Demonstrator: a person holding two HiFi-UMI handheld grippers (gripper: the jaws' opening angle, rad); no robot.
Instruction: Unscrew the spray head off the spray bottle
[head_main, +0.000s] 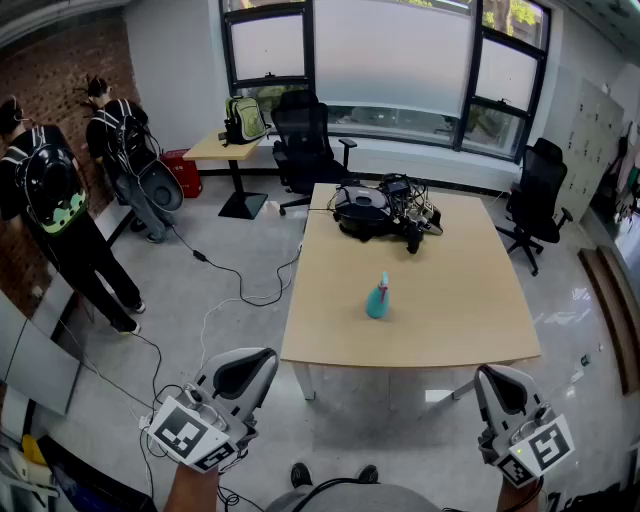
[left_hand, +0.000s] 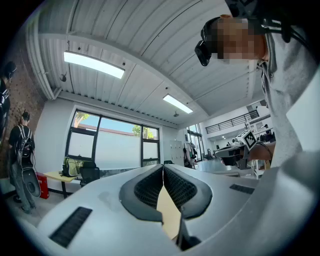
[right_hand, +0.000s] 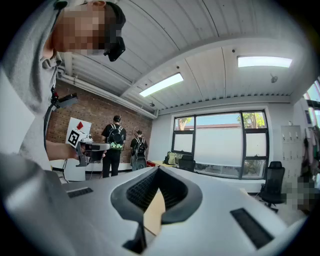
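Head view, surface: one tan table (head_main: 440, 300) at frame centre, on a glossy grey floor (head_main: 230, 250).
Head view, room: brick wall (head_main: 60, 90) at left, windows (head_main: 390, 50) along the top.
Head view, task thing: one teal spray bottle (head_main: 378, 298), upright at the table's centre.
Head view, counts: one black device heap (head_main: 385, 208) at the table's far end; two chairs (head_main: 305, 140); two people (head_main: 45, 210) at left.
Head view, grippers: left gripper (head_main: 245, 372) lower left, right gripper (head_main: 497, 392) lower right, both well apart from the spray bottle.
Left gripper view, jaws: closed, nothing between.
Left gripper view, room: two ceiling lights (left_hand: 94, 65) on a ribbed ceiling (left_hand: 150, 45).
Right gripper view, jaws: closed, empty.
Right gripper view, counts: two ceiling lights, two people by the brick wall, one chair at right.
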